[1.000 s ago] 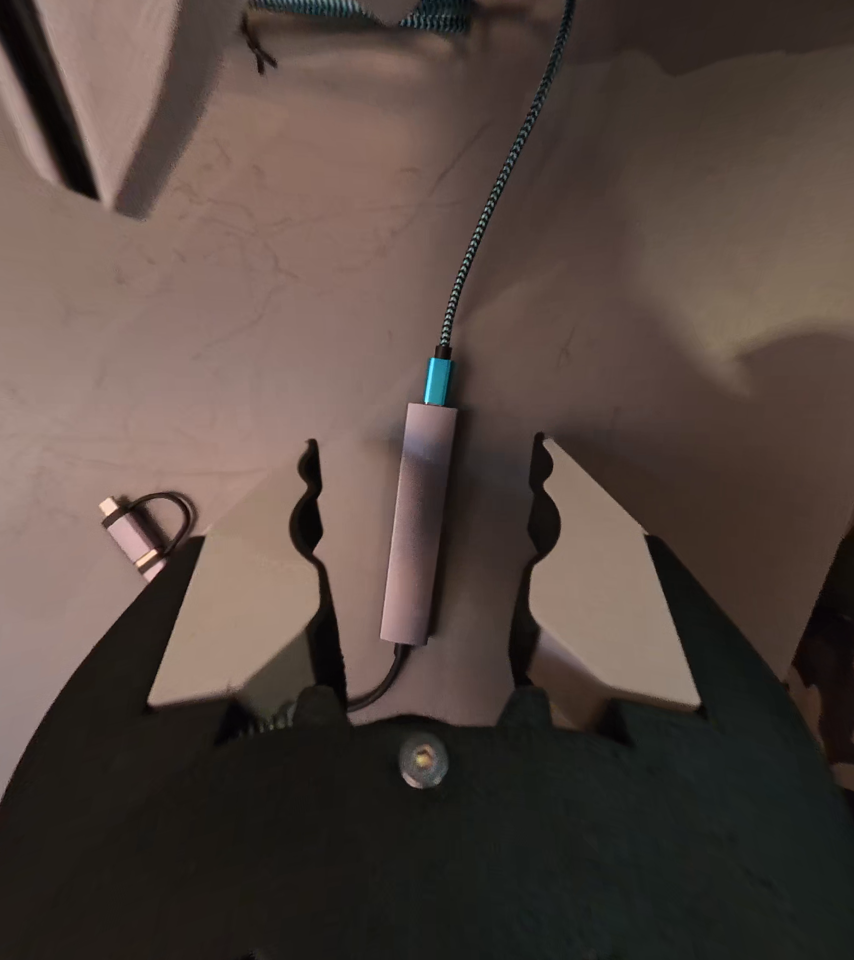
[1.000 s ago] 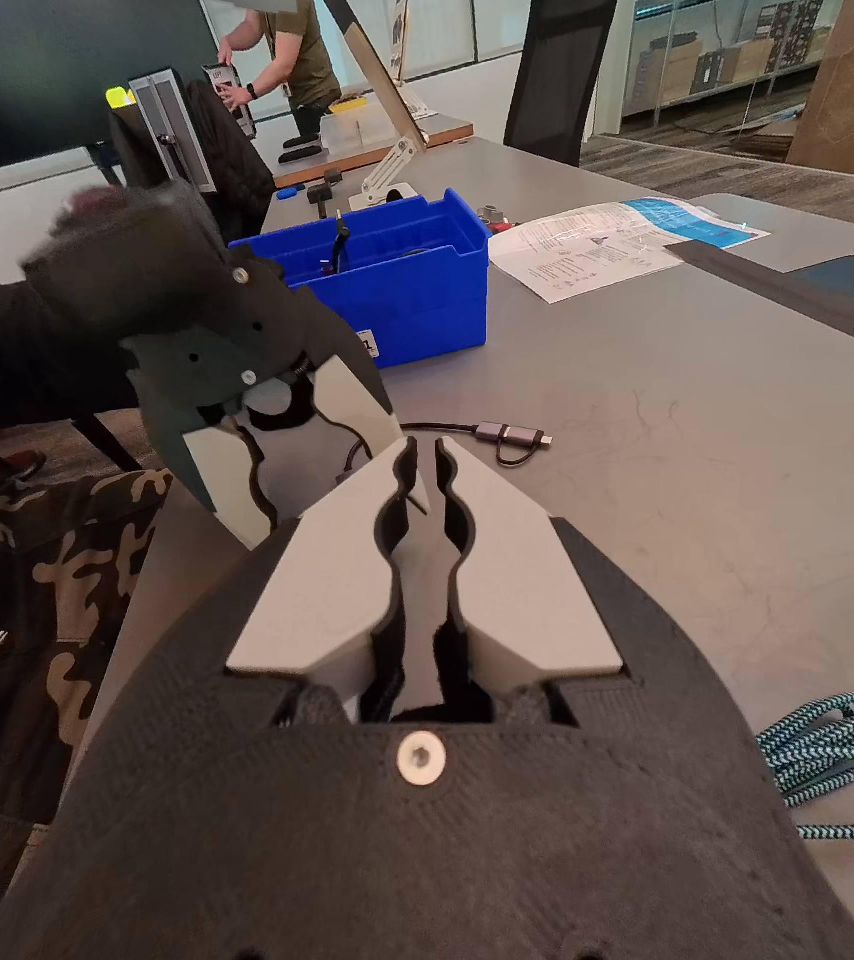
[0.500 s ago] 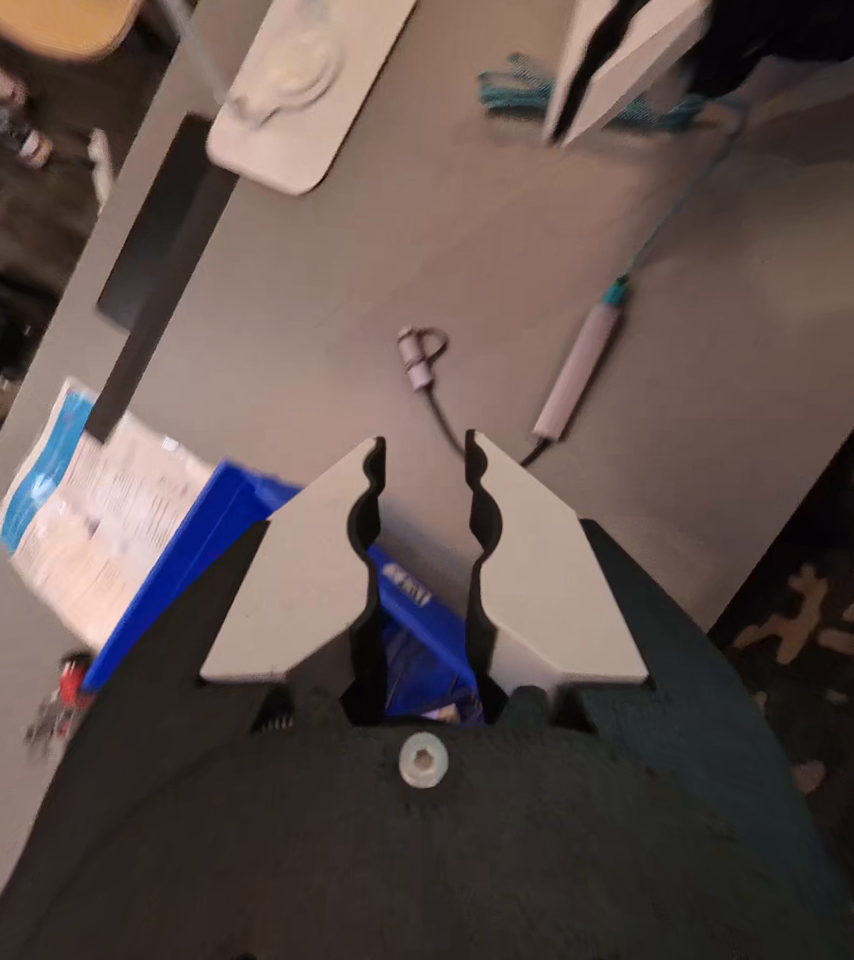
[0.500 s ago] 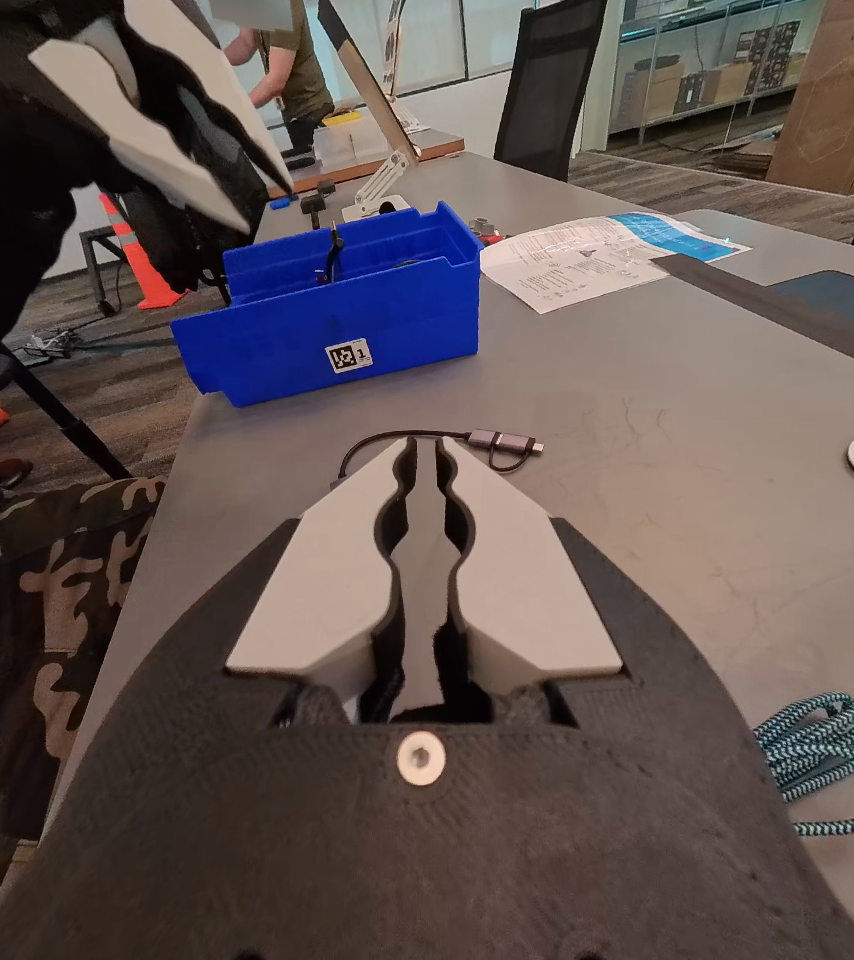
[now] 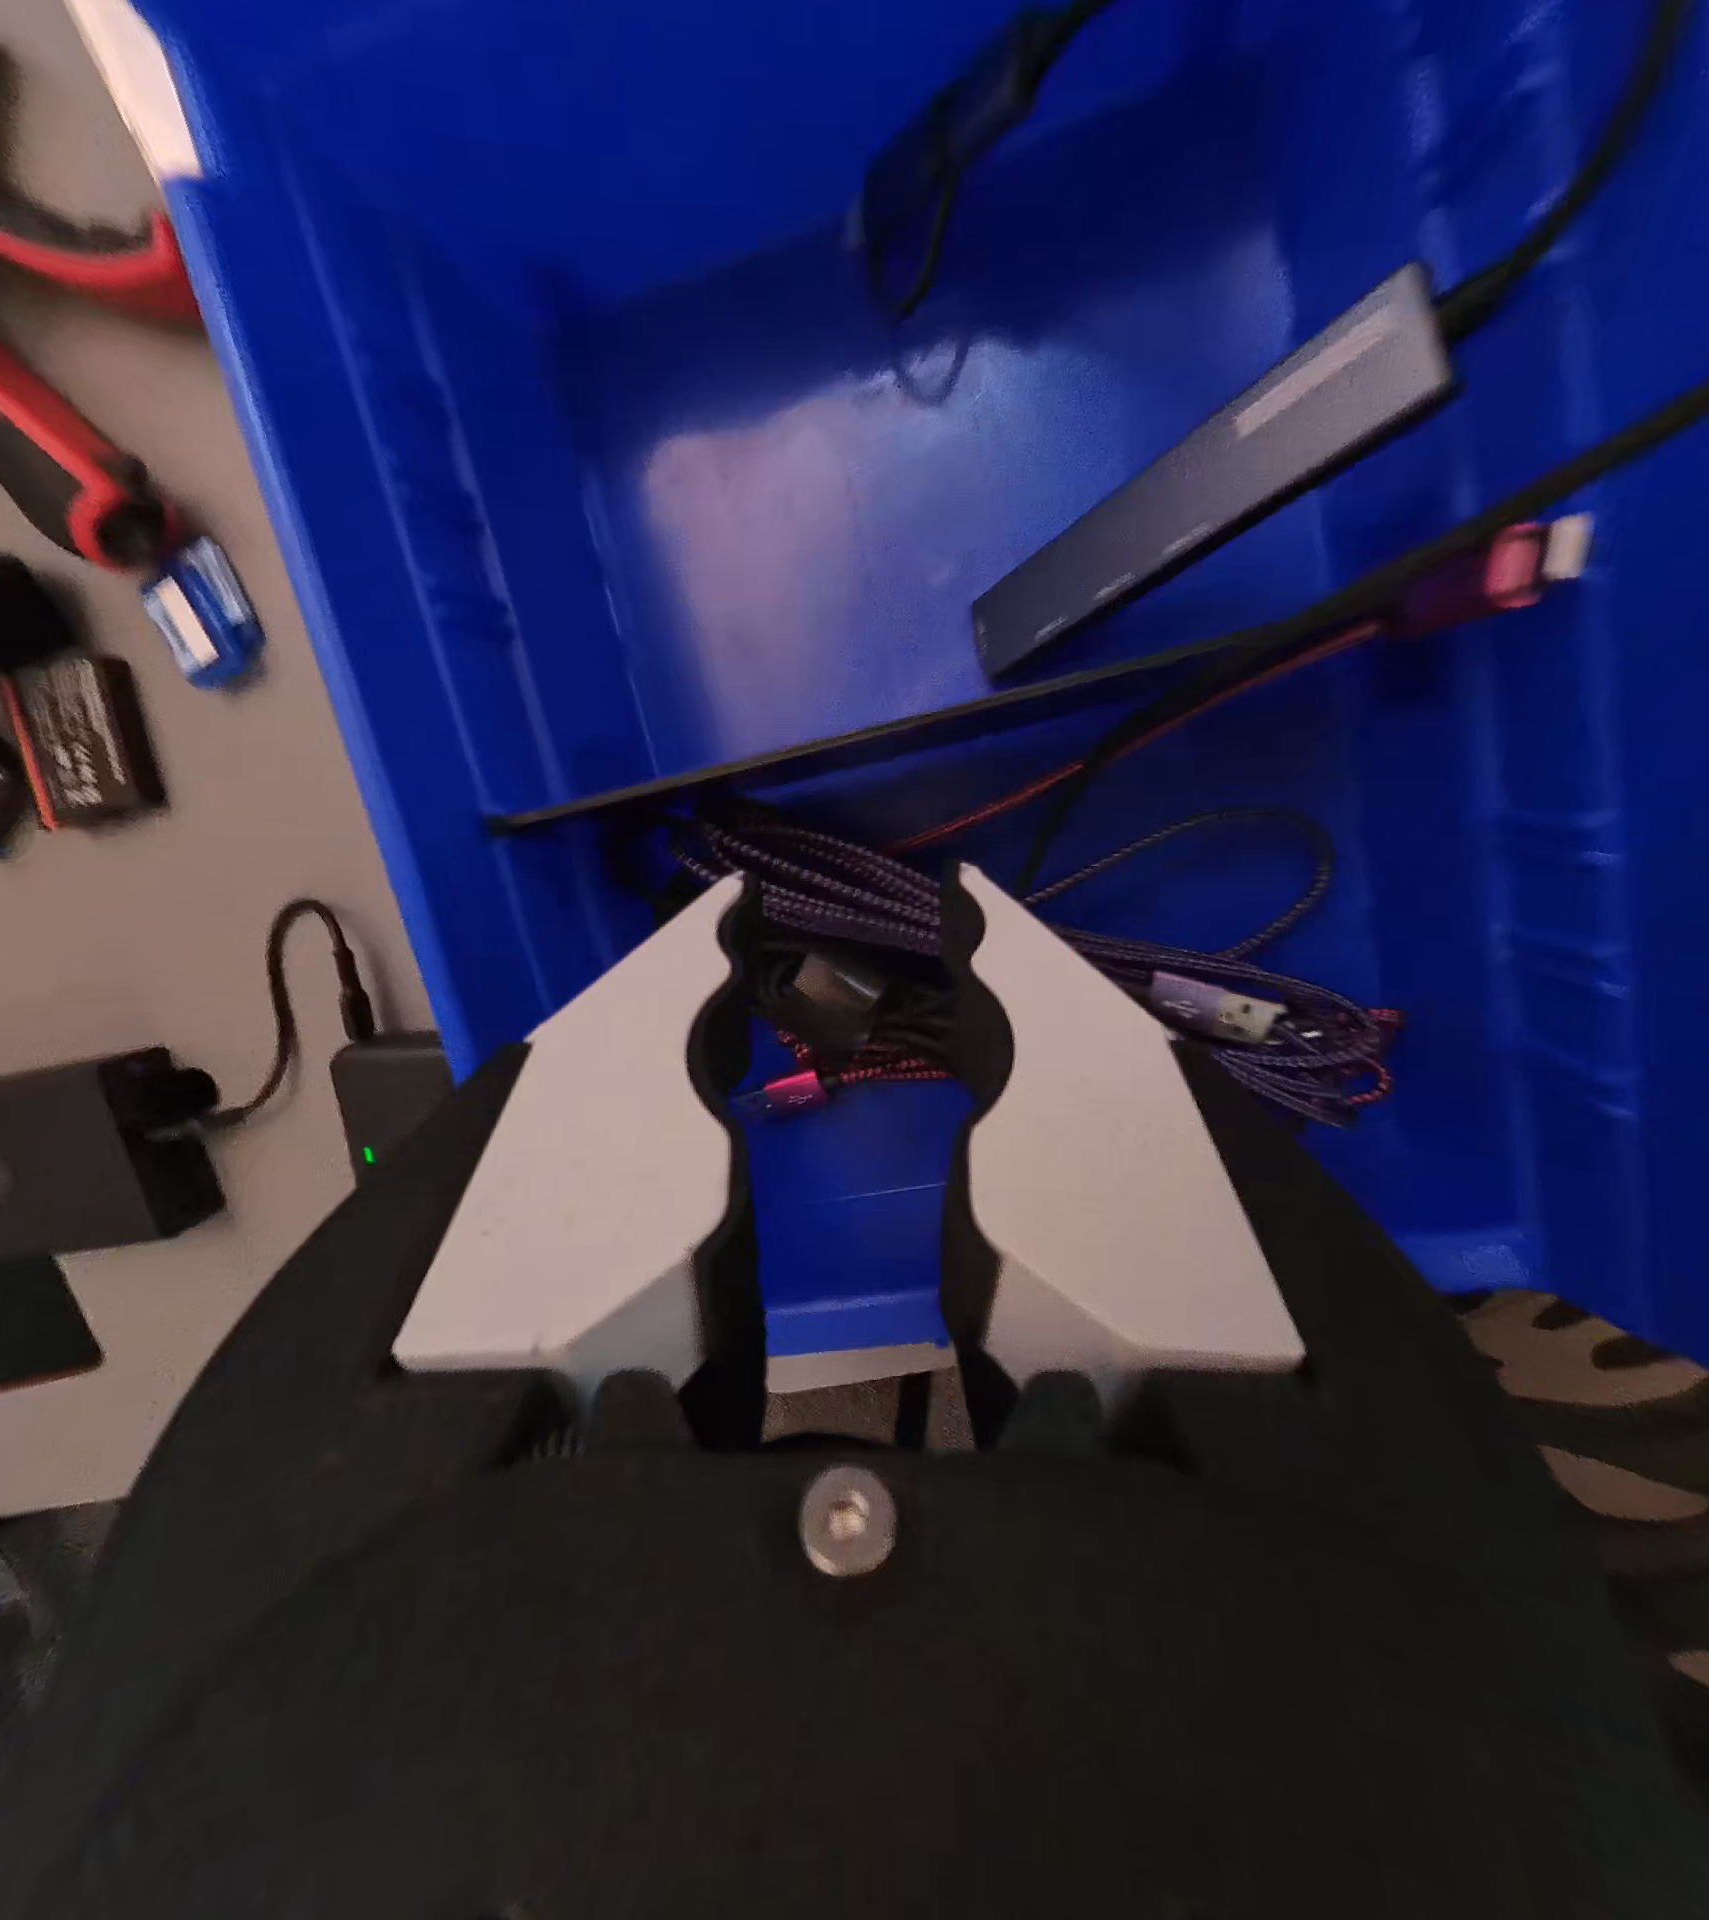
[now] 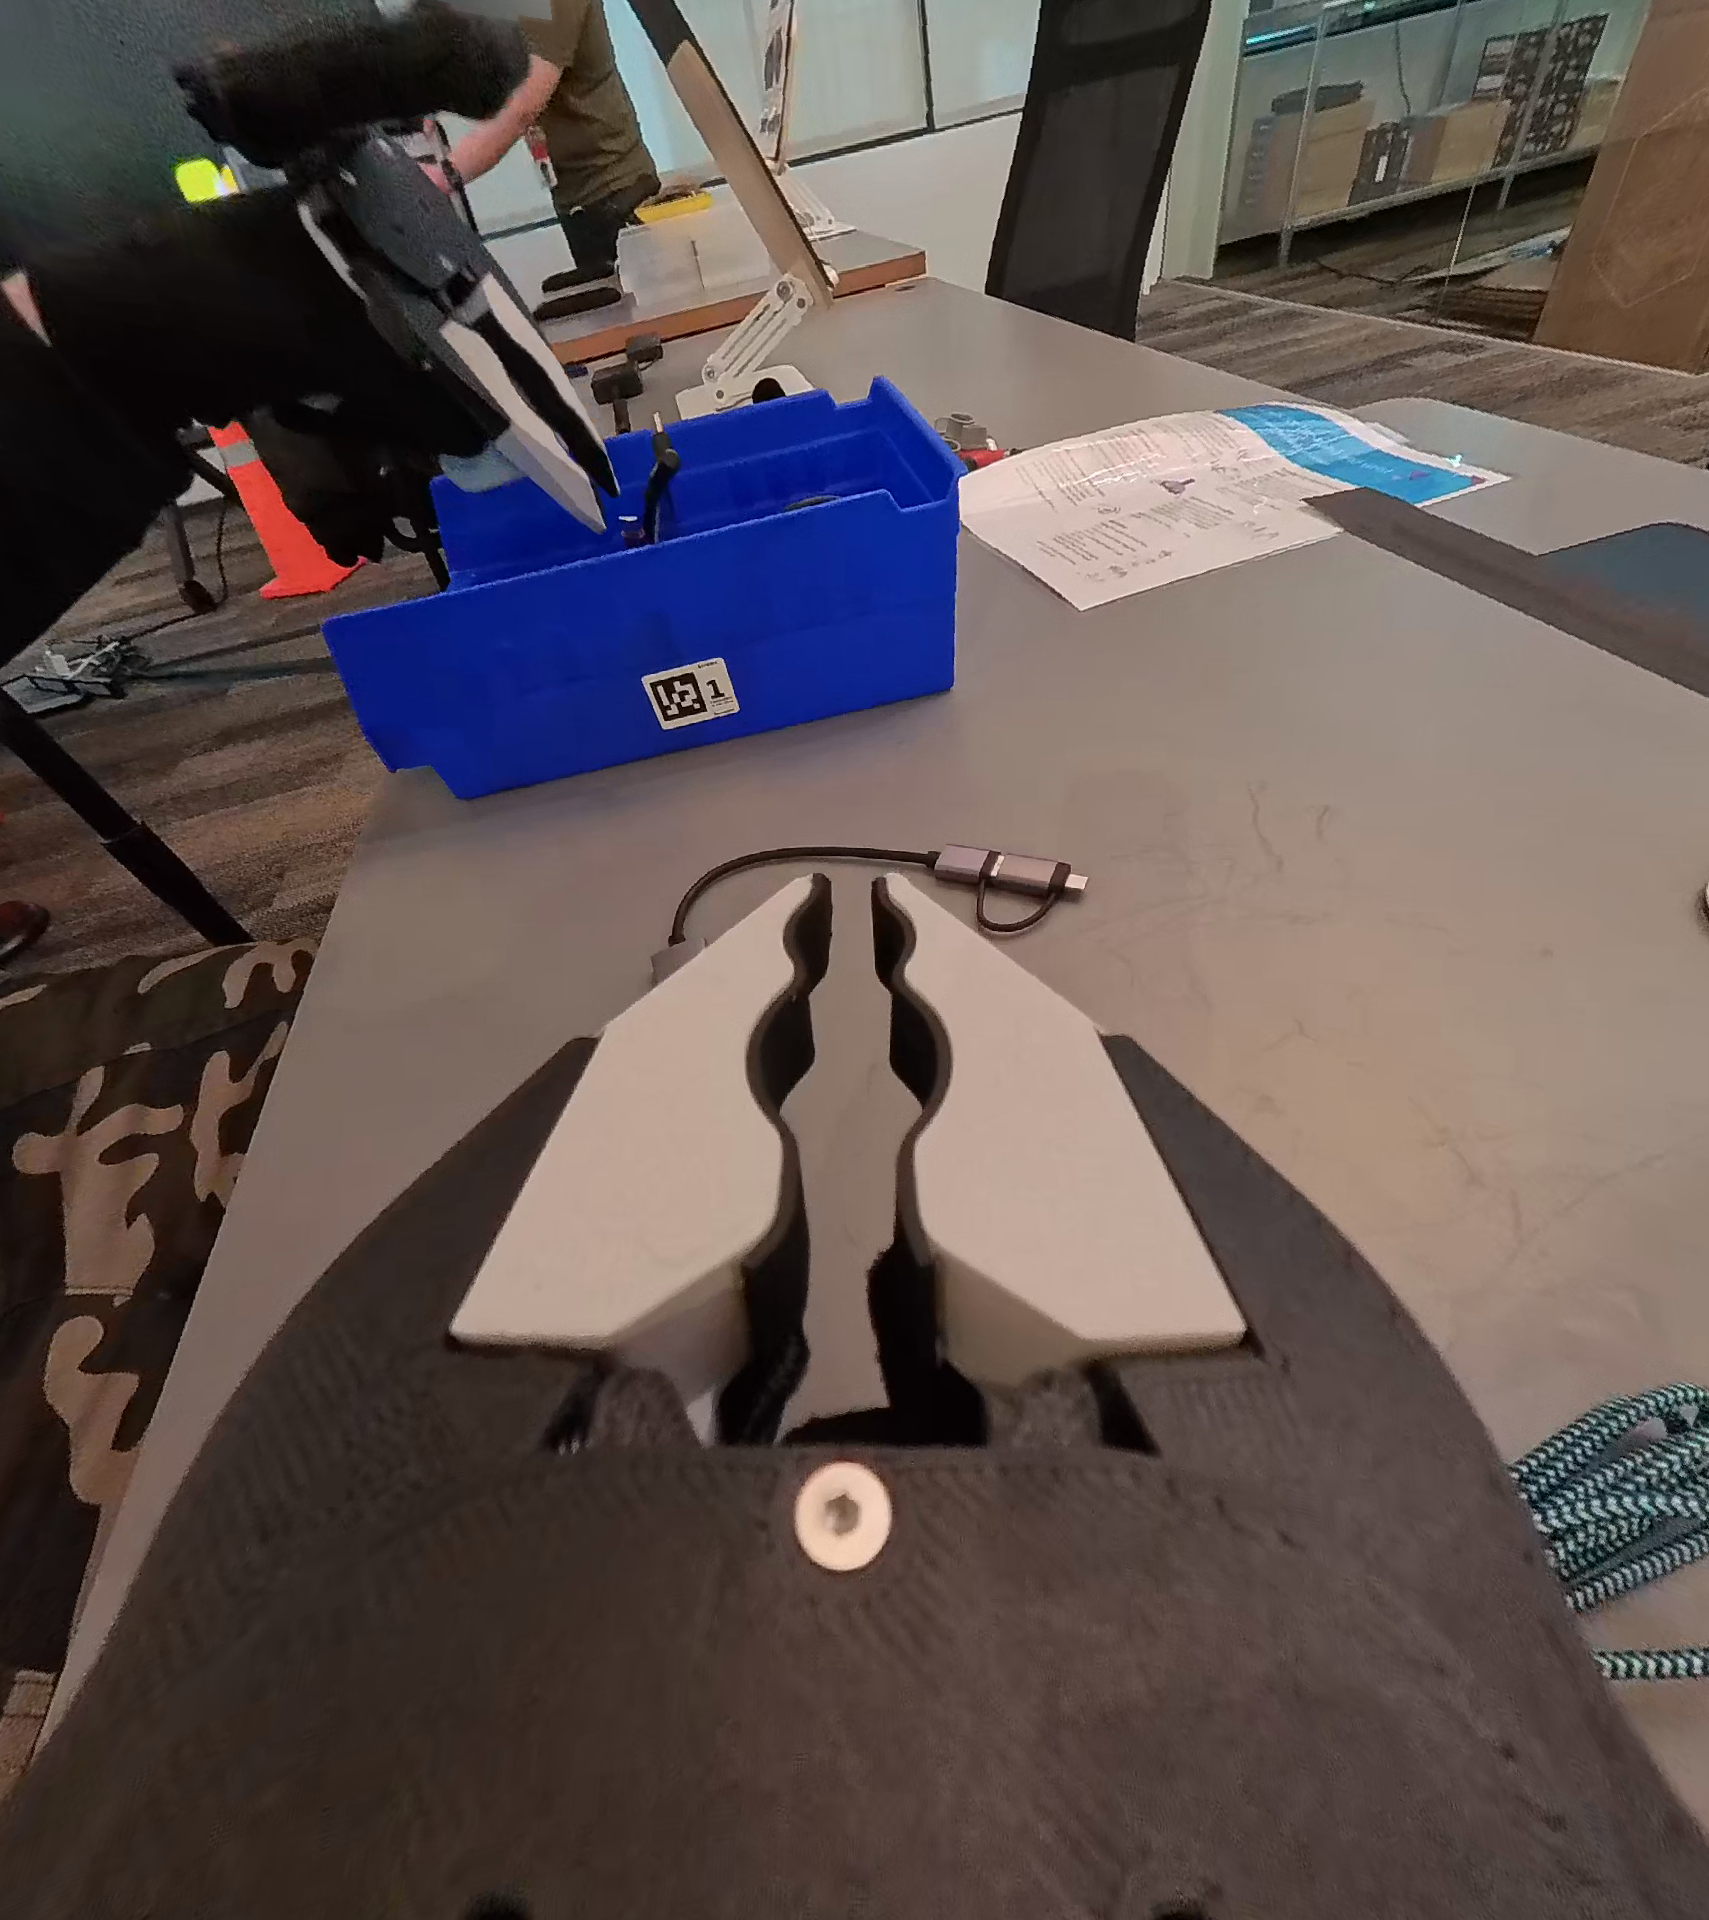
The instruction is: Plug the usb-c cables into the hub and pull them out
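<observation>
Grey bench (image 6: 1349, 1039) carries a blue bin (image 6: 725, 623). Left hand-held gripper (image 5: 845, 894), jaws apart and empty, hangs over purple braided cables (image 5: 850, 894) inside it, beside a dark hub (image 5: 1214, 478). Only the right view shows the right hand-held gripper (image 6: 845, 883), nearly closed and empty, above a grey hub (image 6: 673, 961) near teal cable (image 6: 1660, 1507).

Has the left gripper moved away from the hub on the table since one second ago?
Yes. The left gripper went from the table up and away to the blue bin, tips now over its cables.

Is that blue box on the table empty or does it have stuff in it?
Not empty. The blue bin holds a bundle of purple braided cables and a flat dark hub.
</observation>
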`<state>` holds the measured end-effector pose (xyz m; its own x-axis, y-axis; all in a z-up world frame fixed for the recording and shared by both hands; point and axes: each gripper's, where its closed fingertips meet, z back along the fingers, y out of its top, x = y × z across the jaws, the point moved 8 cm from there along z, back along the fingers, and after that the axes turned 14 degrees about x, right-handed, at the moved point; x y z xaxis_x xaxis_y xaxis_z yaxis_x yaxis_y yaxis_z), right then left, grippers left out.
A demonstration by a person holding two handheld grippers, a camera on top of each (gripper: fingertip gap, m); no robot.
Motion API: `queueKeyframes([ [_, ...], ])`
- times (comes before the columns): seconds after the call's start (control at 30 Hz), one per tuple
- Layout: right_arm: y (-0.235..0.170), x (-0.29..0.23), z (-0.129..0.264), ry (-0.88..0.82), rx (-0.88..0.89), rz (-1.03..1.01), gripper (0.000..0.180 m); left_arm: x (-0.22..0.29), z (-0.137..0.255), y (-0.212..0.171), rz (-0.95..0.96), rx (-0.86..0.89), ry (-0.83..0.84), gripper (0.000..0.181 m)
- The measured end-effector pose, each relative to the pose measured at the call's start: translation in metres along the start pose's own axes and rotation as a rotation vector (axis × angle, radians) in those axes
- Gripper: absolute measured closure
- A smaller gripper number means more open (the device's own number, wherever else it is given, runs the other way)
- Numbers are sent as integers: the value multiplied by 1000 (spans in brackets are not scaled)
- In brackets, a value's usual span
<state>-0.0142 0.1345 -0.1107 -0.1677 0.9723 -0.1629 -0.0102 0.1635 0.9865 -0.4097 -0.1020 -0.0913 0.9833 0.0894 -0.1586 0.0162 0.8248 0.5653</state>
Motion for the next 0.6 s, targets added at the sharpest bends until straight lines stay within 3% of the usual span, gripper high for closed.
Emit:
queueKeyframes([
  [0.17,-1,0,0,0,-5,1,174,-15,-28,-18,91,-75,46,148],
  [0.33,-1,0,-1,1,-7,6,174,-12,-41,-23,63,-101,43,155],
  [0.6,1,0,0,2,1,7,174,-12,-23,-13,12,-13,66,178],
])
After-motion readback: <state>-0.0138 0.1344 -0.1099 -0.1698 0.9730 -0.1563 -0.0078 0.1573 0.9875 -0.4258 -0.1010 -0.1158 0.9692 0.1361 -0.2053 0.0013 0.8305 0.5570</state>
